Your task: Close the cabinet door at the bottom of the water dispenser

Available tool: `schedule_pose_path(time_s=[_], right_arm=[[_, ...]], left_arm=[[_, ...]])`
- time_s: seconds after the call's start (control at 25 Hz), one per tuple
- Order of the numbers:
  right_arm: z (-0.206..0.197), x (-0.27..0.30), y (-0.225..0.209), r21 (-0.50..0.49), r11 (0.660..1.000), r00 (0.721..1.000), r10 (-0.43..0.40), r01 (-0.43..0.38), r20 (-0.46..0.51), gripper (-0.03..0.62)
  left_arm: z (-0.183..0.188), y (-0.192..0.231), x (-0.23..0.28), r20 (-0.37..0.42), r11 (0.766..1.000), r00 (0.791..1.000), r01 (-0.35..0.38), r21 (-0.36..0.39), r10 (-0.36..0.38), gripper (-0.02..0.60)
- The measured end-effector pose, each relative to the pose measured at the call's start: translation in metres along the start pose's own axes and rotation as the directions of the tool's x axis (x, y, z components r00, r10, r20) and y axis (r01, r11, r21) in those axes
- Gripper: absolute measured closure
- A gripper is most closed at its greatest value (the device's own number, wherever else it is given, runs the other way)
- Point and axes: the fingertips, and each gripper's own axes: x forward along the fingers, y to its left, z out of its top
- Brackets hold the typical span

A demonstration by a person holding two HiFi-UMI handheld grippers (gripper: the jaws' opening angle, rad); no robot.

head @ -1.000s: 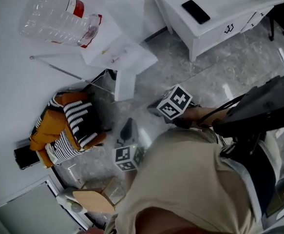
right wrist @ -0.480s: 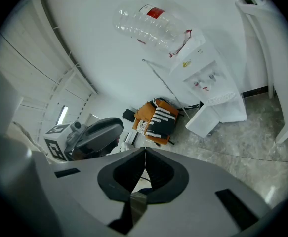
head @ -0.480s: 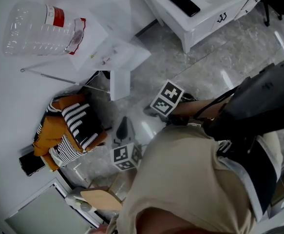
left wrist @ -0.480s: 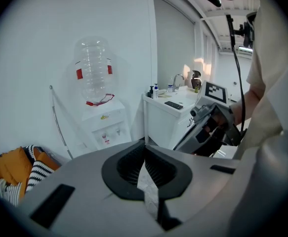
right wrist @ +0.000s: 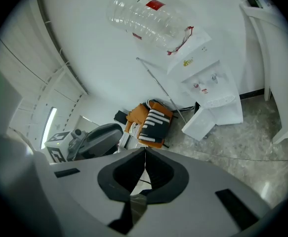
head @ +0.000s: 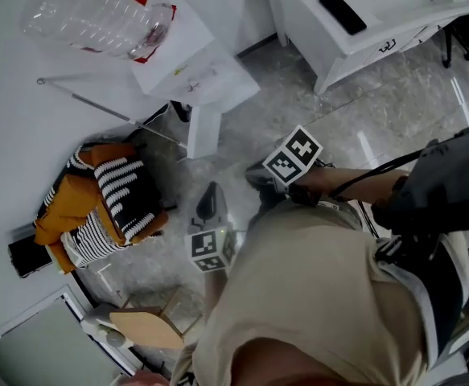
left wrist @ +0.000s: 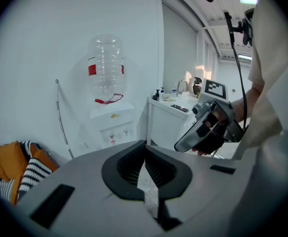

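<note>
Left gripper (left wrist: 144,147): its jaws are pressed together with nothing between them. Right gripper (right wrist: 145,150): its jaws are likewise closed tip to tip and empty. In the head view both grippers hang low in front of the person, over the grey marbled floor (head: 339,119), the left one nearer the person and the right one a little further out, both aimed toward the wall.

Ahead of them the water dispenser (head: 190,83) stands at the floor's edge against the white wall, with an empty clear bottle (head: 97,14) on top. Its cabinet door (head: 204,135) at the bottom stands swung out from the body, well apart from both grippers. Just beside the dispenser lies a heap of orange and striped clothes (head: 105,203). On the dispenser's other side stands a white counter (head: 363,22).

This looks like the approach: the door is open and neither gripper touches it. The next move probably calls for bringing one closed gripper to the door's outer face, near its free edge, and pushing it steadily back until it sits flush. No grasp seems needed.
</note>
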Motion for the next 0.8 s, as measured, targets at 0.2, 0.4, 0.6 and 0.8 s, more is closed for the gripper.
schedule_pose_path(time_s=[0.2, 0.4, 0.6, 0.8], right_arm=[[0.028, 0.041, 0.025, 0.005, 1.0, 1.0, -0.011, 0.011, 0.021, 0.577], [0.05, 0.088, 0.049, -0.024, 0.999, 0.999, -0.036, 0.037, 0.04, 0.577], [0.078, 0.11, 0.06, -0.081, 0.989, 0.99, -0.118, 0.124, 0.071, 0.577], [0.081, 0.133, 0.064, -0.109, 0.983, 0.989, -0.146, 0.147, 0.02, 0.577]], left_arm=[[-0.016, 0.058, -0.003, 0.017, 0.997, 0.999, 0.037, -0.073, -0.036, 0.588], [-0.037, 0.124, -0.003, -0.001, 0.998, 0.999, 0.036, -0.042, -0.036, 0.588], [-0.051, 0.162, -0.007, 0.017, 0.996, 0.998, 0.063, -0.062, -0.062, 0.588], [-0.079, 0.189, 0.012, -0.052, 0.997, 0.996, 0.076, -0.021, -0.077, 0.586]])
